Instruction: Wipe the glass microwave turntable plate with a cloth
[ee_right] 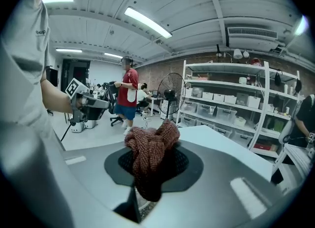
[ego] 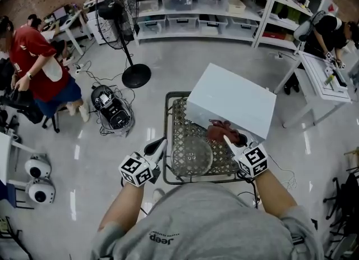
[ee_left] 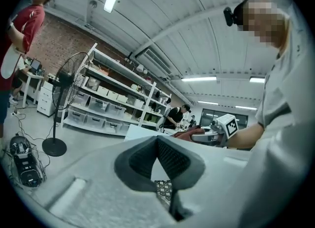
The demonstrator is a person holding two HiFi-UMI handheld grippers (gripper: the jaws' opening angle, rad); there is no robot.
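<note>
The clear glass turntable plate (ego: 192, 155) lies flat on a small woven-top table (ego: 168, 135), in front of the white microwave (ego: 230, 103). My right gripper (ego: 226, 138) is shut on a bunched red-brown cloth (ego: 220, 131), held just right of and above the plate's far edge. The right gripper view shows the cloth (ee_right: 150, 150) pinched between the jaws of the right gripper (ee_right: 152, 165). My left gripper (ego: 158, 149) hovers at the table's left edge, beside the plate, not touching it. In the left gripper view its jaws (ee_left: 157, 146) meet with nothing between them.
A standing fan (ego: 120, 17) and a black device with cables (ego: 111, 110) are on the floor to the left. Shelves with bins (ego: 190, 0) line the back. A person in red (ego: 39, 65) stands far left; a white desk (ego: 322, 76) is at right.
</note>
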